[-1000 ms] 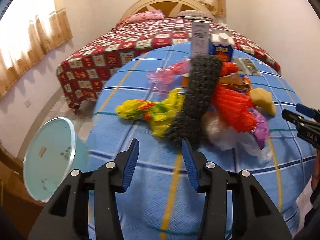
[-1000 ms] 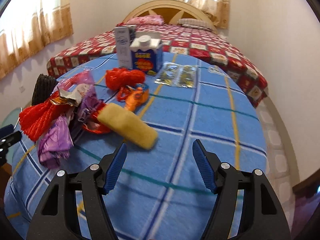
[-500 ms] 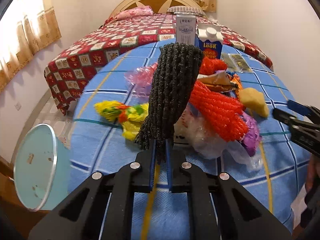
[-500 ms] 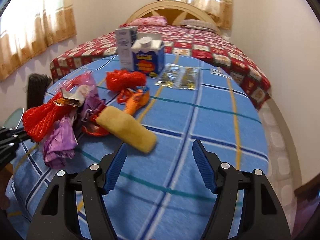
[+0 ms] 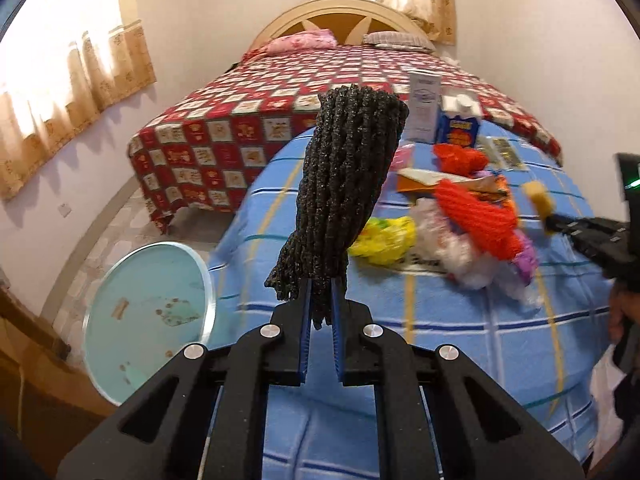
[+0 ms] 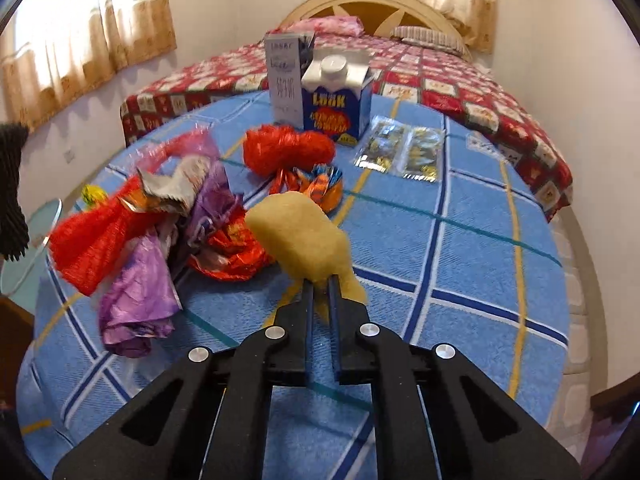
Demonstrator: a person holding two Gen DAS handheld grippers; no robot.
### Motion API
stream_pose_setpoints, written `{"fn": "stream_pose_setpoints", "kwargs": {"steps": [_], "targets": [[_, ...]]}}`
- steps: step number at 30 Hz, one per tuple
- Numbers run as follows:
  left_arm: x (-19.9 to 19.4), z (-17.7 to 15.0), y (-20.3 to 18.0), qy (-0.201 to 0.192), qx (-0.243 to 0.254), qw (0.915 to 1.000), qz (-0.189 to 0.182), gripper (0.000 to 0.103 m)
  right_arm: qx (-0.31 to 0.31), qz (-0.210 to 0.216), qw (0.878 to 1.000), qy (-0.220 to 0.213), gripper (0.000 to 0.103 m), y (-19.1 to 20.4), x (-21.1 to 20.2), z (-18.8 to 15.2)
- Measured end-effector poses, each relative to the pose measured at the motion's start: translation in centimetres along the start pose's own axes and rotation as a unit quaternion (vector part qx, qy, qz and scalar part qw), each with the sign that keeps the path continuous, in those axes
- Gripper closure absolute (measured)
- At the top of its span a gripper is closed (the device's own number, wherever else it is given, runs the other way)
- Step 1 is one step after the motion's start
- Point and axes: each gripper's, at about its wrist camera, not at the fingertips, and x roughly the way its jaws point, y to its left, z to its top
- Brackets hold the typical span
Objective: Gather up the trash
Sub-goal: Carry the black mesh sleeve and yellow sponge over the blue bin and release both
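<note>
The left gripper (image 5: 320, 312) is pinching the black knitted foam net sleeve (image 5: 344, 184), now lifted off the blue checked cloth (image 5: 460, 344) beside the pale blue round bin (image 5: 148, 320). The right gripper (image 6: 322, 300) has just been closing and is clamping the yellow sponge block (image 6: 300, 236). 2 pieces are secured; binning likely follows.

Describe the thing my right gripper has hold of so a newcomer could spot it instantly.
On the blue plaid cloth in front of the bed, trash lies heaped at the left. At the heap's right edge, the right gripper, whose jaws have just closed, pinches the yellow sponge. It is the only plain, matte, dull-yellow block among shiny wrappers and red netting.
</note>
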Motion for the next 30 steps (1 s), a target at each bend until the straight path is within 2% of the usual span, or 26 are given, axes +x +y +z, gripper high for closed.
{"fn": "stream_pose_setpoints", "kwargs": {"steps": [6,14,24,30], "targets": [[-0.1,-1.3,4.0,0.014,-0.017,0.9987,0.045,0.094,0.003,0.007,0.999,-0.032,0.096,1.5,-3.3,1.9],[0.3,-2.9,9.0,0.034,-0.049,0.9941,0.09,0.094,-0.047,0.045,0.996,-0.068,0.096,8.5,-6.0,4.9],[0.2,-4.7,13.8,0.049,-0.084,0.9866,0.131,0.094,-0.113,0.104,0.986,-0.061,0.096,18.2,-3.9,6.4],[0.6,-5.6,16.4,0.062,-0.102,0.9813,0.151,0.094,-0.145,0.123,0.981,-0.047,0.096,22.8,-1.9,6.6]]}}
